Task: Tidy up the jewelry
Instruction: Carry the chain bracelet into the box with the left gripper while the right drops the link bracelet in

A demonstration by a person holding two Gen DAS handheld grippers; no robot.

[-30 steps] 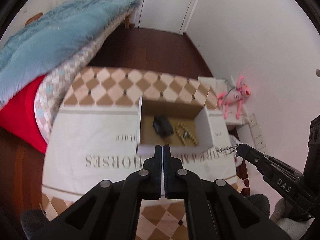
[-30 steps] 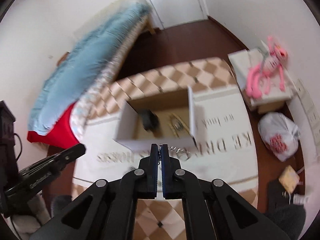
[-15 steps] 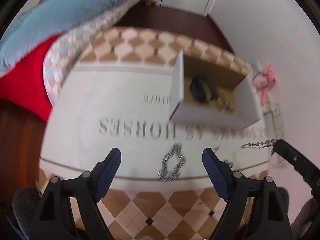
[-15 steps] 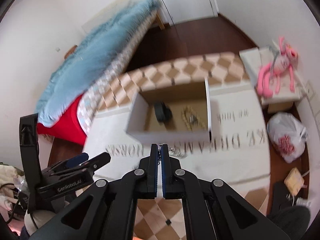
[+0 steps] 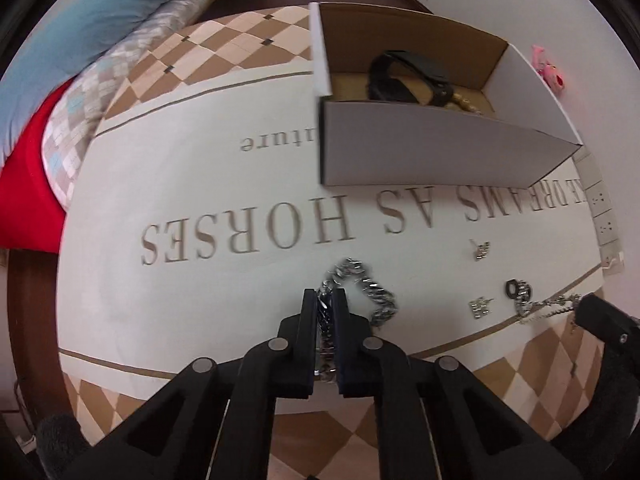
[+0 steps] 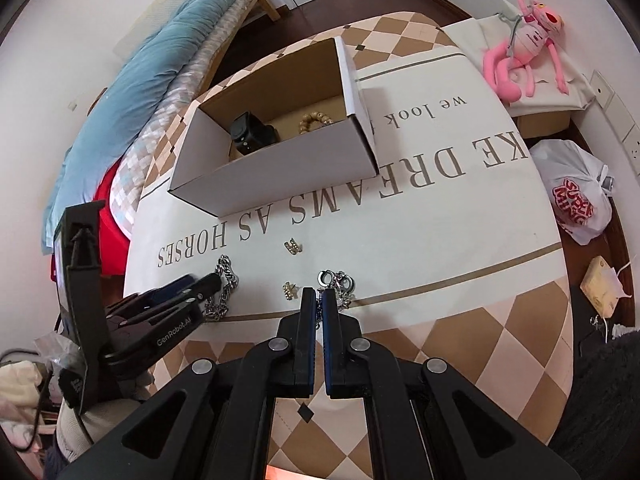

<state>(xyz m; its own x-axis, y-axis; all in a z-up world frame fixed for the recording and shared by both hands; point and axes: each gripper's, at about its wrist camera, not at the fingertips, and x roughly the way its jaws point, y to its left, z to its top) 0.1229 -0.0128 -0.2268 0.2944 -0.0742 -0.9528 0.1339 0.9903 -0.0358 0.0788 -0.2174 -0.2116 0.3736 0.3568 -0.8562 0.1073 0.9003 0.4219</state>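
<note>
My left gripper point(image 5: 325, 298) is shut on a thick silver chain point(image 5: 366, 288) that lies on the white tablecloth point(image 5: 200, 184); the chain also shows in the right wrist view point(image 6: 224, 284) under that gripper point(image 6: 208, 282). My right gripper point(image 6: 319, 298) is shut on a thin silver chain point(image 6: 340, 282) with a ring clasp, resting on the cloth. An open cardboard box point(image 5: 432, 152) holds a black watch point(image 5: 412, 76) and a bead bracelet point(image 6: 316, 122). Two small gold earrings point(image 6: 293, 246) point(image 6: 289, 290) lie between the chains.
A bed with a blue duvet point(image 6: 152, 76) stands left of the table. A pink plush toy point(image 6: 524, 40) lies on a side stand at the right, with a white plastic bag point(image 6: 576, 200) on the floor below. The table's near edge has a checkered border point(image 6: 460, 340).
The left gripper opened, came down and closed on the thick silver chain. The right gripper lowered its thin chain onto the cloth, staying shut.
</note>
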